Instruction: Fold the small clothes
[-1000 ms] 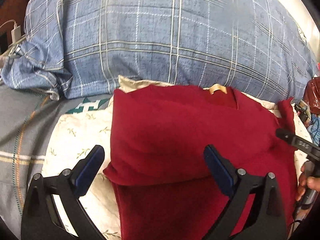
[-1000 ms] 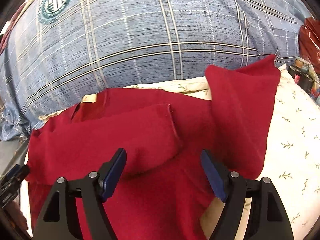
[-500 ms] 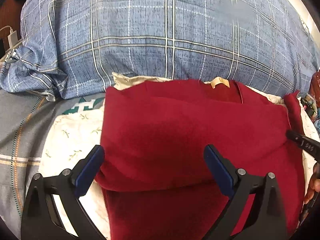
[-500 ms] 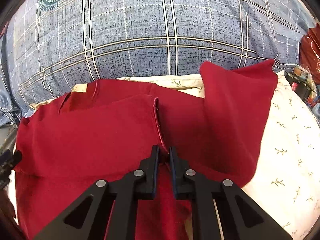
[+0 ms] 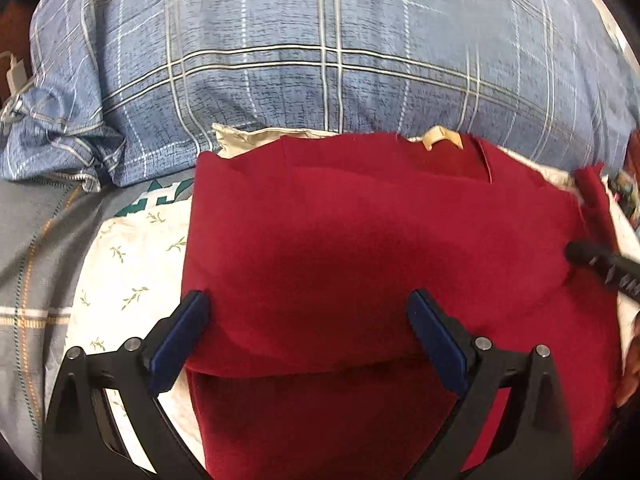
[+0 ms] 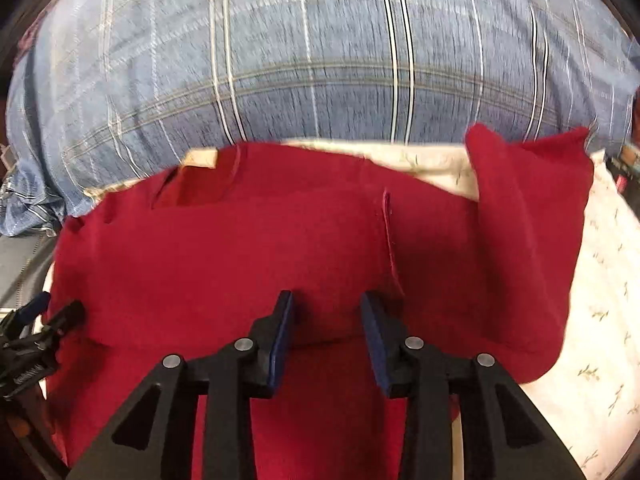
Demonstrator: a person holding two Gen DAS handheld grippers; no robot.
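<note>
Garment, dark red, lies partly folded on a cream leaf-print cloth on the bed, in front of a blue plaid pillow, with one red flap standing up at its far right corner. Left claw stands wide apart over the near folded edge, gripping nothing. Right claw has just been opening after a near-closed pinch; its pads sit narrowly apart over the fold beside the hem seam, with red fabric in the gap but unclamped
</note>
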